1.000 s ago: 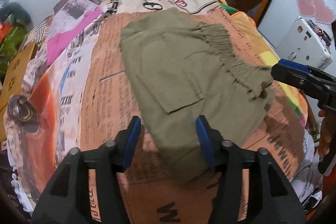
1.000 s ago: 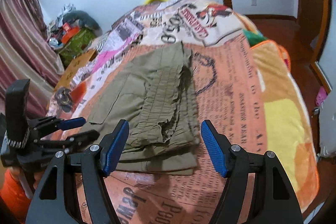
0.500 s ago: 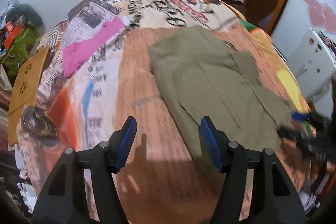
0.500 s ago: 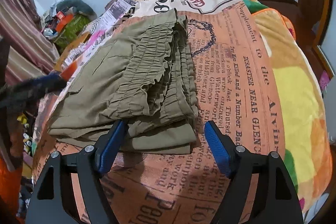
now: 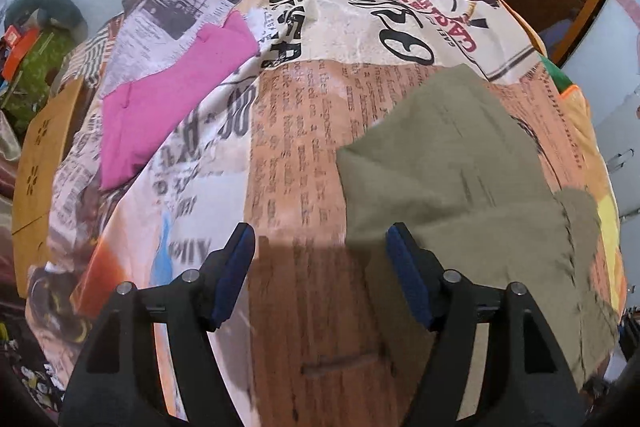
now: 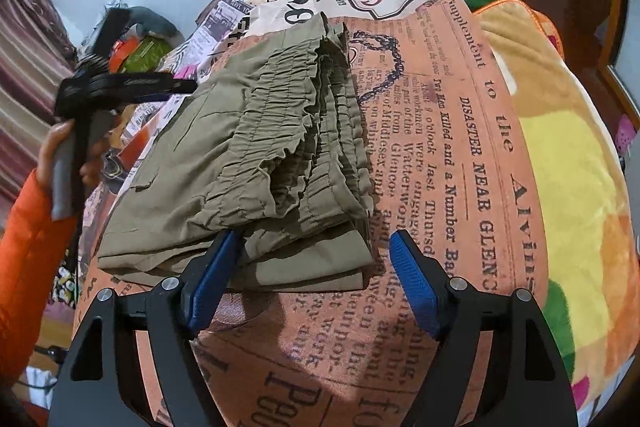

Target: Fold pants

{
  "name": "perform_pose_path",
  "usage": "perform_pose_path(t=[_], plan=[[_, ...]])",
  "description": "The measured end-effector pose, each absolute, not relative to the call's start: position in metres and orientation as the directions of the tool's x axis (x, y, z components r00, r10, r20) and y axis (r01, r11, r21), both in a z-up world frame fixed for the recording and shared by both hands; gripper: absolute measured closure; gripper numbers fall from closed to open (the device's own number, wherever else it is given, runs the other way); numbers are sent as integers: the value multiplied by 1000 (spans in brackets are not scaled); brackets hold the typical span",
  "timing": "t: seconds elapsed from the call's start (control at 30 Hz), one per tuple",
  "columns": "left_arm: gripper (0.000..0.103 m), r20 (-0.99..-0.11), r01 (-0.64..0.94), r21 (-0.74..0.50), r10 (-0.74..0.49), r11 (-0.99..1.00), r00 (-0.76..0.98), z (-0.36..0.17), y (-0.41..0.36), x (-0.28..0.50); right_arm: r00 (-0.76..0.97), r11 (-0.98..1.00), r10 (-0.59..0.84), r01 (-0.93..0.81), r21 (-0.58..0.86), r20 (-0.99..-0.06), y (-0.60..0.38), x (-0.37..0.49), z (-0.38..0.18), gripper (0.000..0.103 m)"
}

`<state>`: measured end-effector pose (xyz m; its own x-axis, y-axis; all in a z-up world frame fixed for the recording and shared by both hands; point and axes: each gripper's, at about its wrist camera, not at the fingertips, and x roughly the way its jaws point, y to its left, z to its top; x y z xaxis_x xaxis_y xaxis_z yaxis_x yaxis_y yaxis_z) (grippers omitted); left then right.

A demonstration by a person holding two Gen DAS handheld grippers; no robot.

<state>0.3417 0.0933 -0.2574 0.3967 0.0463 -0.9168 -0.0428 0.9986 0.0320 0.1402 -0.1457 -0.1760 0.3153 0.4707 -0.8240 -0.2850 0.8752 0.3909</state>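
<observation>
Your right gripper [image 6: 312, 279] released, jaws wide, hovering at near edge of pants [image 6: 256, 163]; your left gripper [image 5: 320, 271] also released, holding nothing. Pants lie on bed [image 6: 460, 155] as compact olive stack, ruffled elastic waistband on top. Folding looks nearly done; maybe final squaring left. Fabric thin, matte, creased; bedspread [image 5: 280, 131] soft newsprint pattern.

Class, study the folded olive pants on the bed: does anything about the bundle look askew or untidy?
Yes. On the folded pants, the gathered elastic waistband is bunched and ruffled, and the layers below stick out unevenly near the open right gripper. The open left gripper holds nothing.
</observation>
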Motion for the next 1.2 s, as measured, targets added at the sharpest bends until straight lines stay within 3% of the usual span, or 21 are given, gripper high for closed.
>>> perform_pose_path(t=[0.13, 0.27, 0.4, 0.63, 1.2], plan=[[33, -932, -2, 57, 53, 998, 360, -274, 88, 361, 308, 872, 472, -302, 386, -826, -145, 145, -176, 28], [14, -912, 14, 152, 134, 988, 387, -293, 85, 358, 325, 885, 449, -292, 363, -832, -148, 154, -180, 27], [14, -911, -18, 86, 86, 996, 403, -294, 97, 340, 349, 905, 414, -254, 340, -841, -156, 163, -182, 27], [14, -909, -22, 101, 101, 995, 403, -284, 92, 305, 399, 937, 348, -185, 298, -848, -177, 169, -168, 27], [13, -881, -109, 52, 97, 993, 464, -266, 86, 192, 402, 920, 387, -229, 318, -830, -170, 134, -150, 25]])
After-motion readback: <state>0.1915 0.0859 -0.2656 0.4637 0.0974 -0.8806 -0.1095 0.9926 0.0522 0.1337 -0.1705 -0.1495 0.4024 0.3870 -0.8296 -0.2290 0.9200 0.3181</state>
